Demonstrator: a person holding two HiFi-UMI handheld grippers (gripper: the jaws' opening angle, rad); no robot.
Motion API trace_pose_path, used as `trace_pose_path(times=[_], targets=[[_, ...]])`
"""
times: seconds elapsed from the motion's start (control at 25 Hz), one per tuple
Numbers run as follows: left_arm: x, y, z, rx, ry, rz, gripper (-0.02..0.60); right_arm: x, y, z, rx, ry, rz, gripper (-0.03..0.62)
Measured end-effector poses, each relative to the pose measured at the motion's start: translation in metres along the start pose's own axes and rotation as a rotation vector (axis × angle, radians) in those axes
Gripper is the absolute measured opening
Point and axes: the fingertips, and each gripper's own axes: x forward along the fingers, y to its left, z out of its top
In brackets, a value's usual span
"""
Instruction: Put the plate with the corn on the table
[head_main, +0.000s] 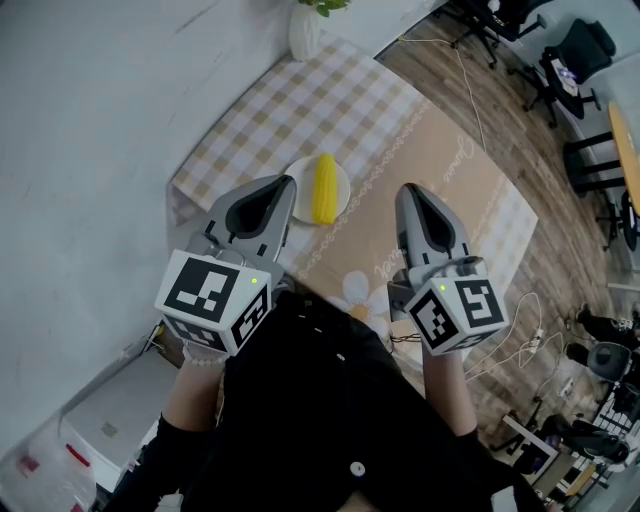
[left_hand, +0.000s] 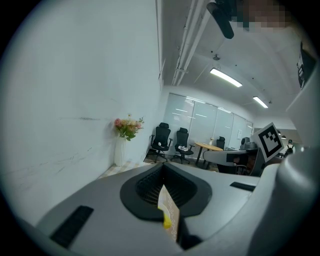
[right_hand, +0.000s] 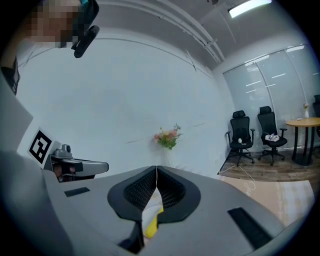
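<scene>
One plate (head_main: 343, 190), one corn cob (head_main: 324, 187), two tools. The plate is small, round and white, sitting on the desk (head_main: 440, 150) (cloth-covered), with the yellow cob lying across it. Left tool (head_main: 284, 192) and right tool (head_main: 409, 192) are both pressed together, gripping nothing, near the plate.

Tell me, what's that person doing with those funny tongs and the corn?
A person holds a pair of tongs in each hand above a table. A white plate with a yellow corn cob on it sits on the table's checked cloth. The left tongs are right at the plate's edge, and the right tongs are a little off to the side. Both are closed with nothing in them, so nobody is holding the plate right now.
</scene>
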Motion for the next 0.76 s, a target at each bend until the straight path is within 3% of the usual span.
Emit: trace_pose_path(times=[0.76], targets=[[-0.007,0.01,-0.001,-0.032,-0.013,0.03,0.014,-0.001,0.011,-0.003,-0.011,0.01,0.027,0.043]])
